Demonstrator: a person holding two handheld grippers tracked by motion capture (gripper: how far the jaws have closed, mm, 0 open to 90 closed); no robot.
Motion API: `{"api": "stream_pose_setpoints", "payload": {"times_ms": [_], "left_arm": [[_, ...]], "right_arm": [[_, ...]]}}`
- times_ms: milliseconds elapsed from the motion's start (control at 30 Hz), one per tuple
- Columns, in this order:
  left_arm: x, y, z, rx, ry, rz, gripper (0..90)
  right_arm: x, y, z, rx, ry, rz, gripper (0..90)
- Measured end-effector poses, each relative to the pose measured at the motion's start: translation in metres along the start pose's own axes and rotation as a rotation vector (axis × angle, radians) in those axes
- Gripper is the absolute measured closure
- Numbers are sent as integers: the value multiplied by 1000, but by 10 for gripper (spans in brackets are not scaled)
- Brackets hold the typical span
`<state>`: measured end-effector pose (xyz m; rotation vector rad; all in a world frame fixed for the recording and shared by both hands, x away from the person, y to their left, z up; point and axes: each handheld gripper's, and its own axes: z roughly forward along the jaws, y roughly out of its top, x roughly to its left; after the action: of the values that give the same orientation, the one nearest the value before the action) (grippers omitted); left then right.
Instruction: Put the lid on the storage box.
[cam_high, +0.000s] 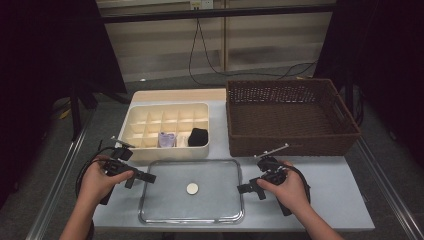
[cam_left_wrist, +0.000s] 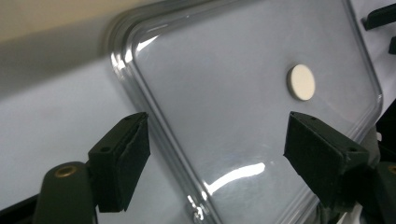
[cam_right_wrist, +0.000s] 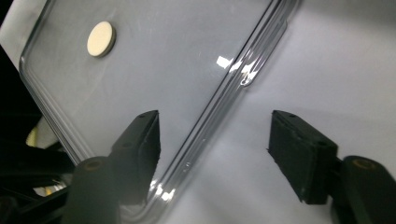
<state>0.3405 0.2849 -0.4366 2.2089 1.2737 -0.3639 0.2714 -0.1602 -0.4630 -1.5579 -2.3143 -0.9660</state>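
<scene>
Clear lid (cam_high: 170, 200) with white round knob (cam_high: 192, 188) bears no readable writing.

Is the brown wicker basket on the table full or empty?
Empty. In the high view the brown wicker basket shows only its bare woven bottom and walls; nothing lies inside it.
</scene>
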Motion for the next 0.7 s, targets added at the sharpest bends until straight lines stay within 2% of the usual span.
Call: {"api": "stream_pose_setpoints", "payload": {"times_ms": [33,67,133,167,200,300,367,467,500,700], "left_arm": [[0,0,0,0,0,0,223],[3,-1,0,13,0,11,223],[5,-4,3,28,-2,-2,237],[6,-7,6,24,0,-27,240],[6,-7,6,24,0,-27,246],[12,-10,6,62,-11,-15,260],[13,-12,9,50,-4,-39,280],[14,-13,7,57,-16,-43,269],[13,-14,8,49,-8,-46,283],[14,-14,8,55,-10,-67,316]], "right_arm": [[0,0,0,0,0,0,350],[1,0,1,3,6,26,375],[4,1,3,22,16,84,453],[4,2,4,32,18,85,465],[4,2,4,32,18,85,465],[7,3,6,46,12,130,492],[8,4,7,54,-3,154,520],[9,6,9,60,-2,172,531],[10,8,10,65,-5,194,546],[11,9,12,72,-34,214,602]]}}
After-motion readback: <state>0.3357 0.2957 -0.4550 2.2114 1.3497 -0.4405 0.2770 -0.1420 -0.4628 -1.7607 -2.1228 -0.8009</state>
